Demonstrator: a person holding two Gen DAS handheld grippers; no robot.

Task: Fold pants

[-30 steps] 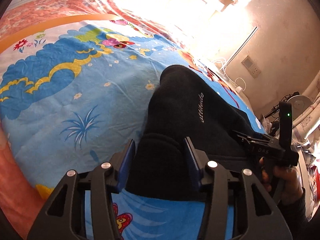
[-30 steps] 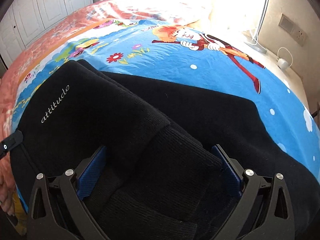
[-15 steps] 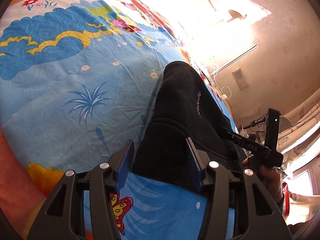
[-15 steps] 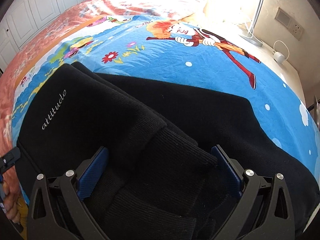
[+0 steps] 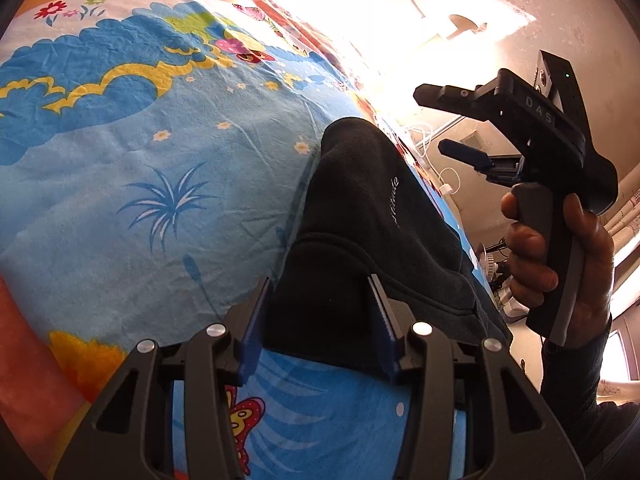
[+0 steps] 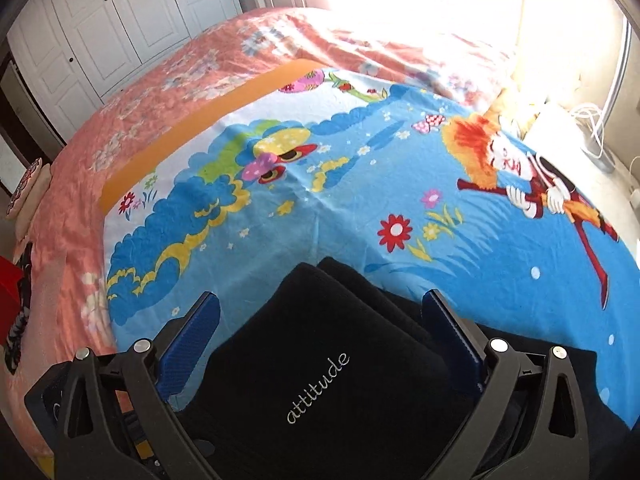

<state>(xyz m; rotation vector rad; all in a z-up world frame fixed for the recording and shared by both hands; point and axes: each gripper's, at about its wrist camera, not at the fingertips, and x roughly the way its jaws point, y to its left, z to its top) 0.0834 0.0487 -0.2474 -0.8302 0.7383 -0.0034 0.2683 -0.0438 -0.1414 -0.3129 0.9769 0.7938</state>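
Observation:
Black pants (image 5: 360, 220) lie folded in a stack on the cartoon bed sheet (image 5: 160, 160), with white "attitude" stitching (image 6: 318, 388) on top. My left gripper (image 5: 318, 312) is low at their near end. The ribbed end lies flat between its half-spread fingers and runs on under the right-hand finger, so nothing looks pinched. My right gripper (image 5: 444, 124), held in a hand (image 5: 560, 264), hangs in the air above and to the right of the pants, jaws wide with nothing in them. In the right wrist view this gripper (image 6: 322, 298) looks down on the pants (image 6: 320, 360) from above.
The blue sheet (image 6: 360, 180) lies over a salmon flowered quilt (image 6: 180, 80) that falls away at the bed's left edge. White wardrobe doors (image 6: 132, 12) stand beyond the bed. A wall socket with white cables (image 5: 444, 184) is at the far right. Bright window glare washes out the far side.
The right gripper has lifted off the pants and risen clear, so more of the bed shows in its view. The left gripper has rolled slightly and stayed at the pants' end.

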